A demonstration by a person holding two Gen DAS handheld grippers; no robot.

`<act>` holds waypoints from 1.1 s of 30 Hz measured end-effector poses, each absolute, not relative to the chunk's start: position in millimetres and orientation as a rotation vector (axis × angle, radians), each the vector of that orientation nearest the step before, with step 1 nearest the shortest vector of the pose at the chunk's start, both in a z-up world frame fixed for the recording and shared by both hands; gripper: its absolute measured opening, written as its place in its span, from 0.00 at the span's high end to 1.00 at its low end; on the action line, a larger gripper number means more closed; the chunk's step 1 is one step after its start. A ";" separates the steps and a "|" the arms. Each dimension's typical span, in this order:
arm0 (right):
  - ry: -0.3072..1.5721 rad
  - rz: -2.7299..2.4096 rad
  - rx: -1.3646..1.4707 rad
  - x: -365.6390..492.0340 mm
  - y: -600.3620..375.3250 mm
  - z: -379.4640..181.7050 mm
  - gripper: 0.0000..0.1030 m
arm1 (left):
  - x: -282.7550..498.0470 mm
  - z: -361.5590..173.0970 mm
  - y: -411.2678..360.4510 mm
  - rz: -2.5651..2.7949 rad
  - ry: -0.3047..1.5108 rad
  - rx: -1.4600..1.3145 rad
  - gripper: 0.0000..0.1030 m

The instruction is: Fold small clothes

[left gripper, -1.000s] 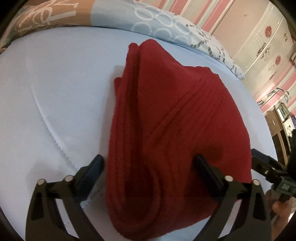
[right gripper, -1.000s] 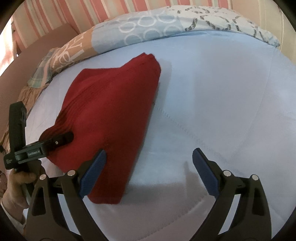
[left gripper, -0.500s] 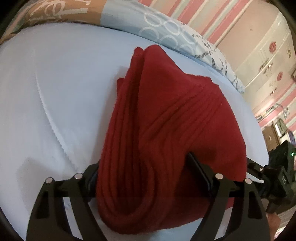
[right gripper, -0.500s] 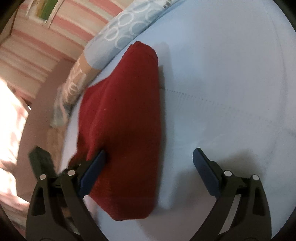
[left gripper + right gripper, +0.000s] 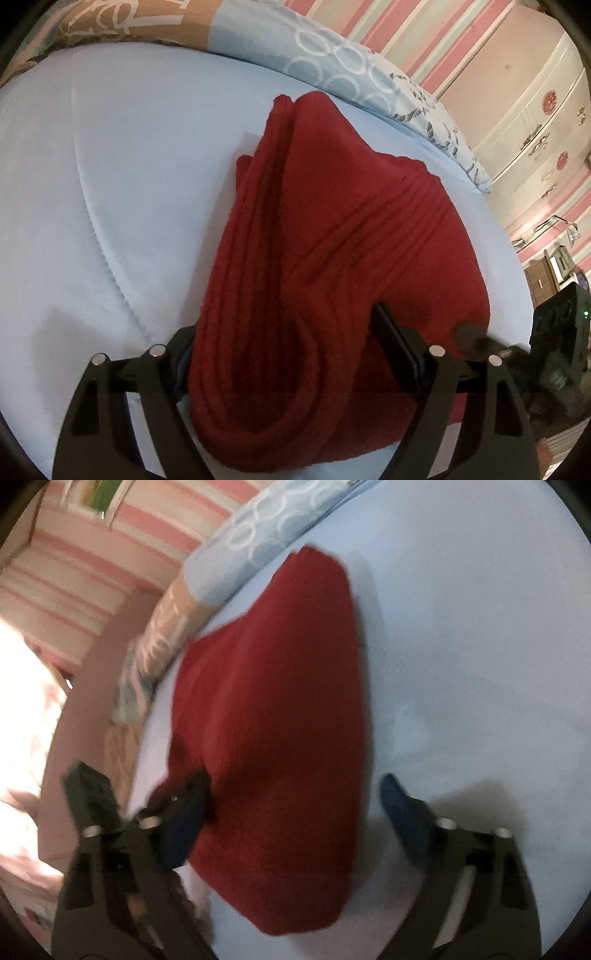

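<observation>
A folded dark red knitted garment (image 5: 332,266) lies on the light blue bed sheet (image 5: 110,192). My left gripper (image 5: 284,350) straddles its near end, jaws spread wide with the thick fold between them, not pressed shut. In the right wrist view the garment (image 5: 280,738) lies between my right gripper's (image 5: 295,812) open jaws, which are not closed on it. The other gripper's fingertip (image 5: 192,786) touches the garment's left side there. The right wrist view is blurred.
A patterned blue and brown pillow or quilt (image 5: 258,40) runs along the far edge of the bed. A pink striped wall and white wardrobe (image 5: 535,122) stand beyond. The other gripper's body (image 5: 554,350) shows at the right of the left wrist view.
My left gripper moved forward so the garment's near end now sits between its jaws. My right gripper swung left and tilted, bringing the garment between its jaws.
</observation>
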State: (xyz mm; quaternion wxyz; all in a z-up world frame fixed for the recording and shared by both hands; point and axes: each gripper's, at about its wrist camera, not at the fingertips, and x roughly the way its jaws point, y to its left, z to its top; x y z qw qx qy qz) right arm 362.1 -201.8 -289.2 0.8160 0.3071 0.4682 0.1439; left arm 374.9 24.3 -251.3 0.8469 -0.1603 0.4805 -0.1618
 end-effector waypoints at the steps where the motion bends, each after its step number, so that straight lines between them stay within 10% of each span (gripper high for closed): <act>1: 0.999 0.277 0.610 362.5 -196.8 -288.2 0.41 | 374.7 -252.0 23.0 -0.333 1.014 -0.325 0.20; 13: 0.891 0.182 0.299 356.2 -166.8 -269.7 0.72 | 361.9 -236.6 -5.4 -0.305 0.948 -0.184 0.64; 33: 0.572 0.055 0.031 286.1 -256.6 -137.4 0.73 | 311.4 -104.5 -116.4 -0.451 0.696 -0.140 0.73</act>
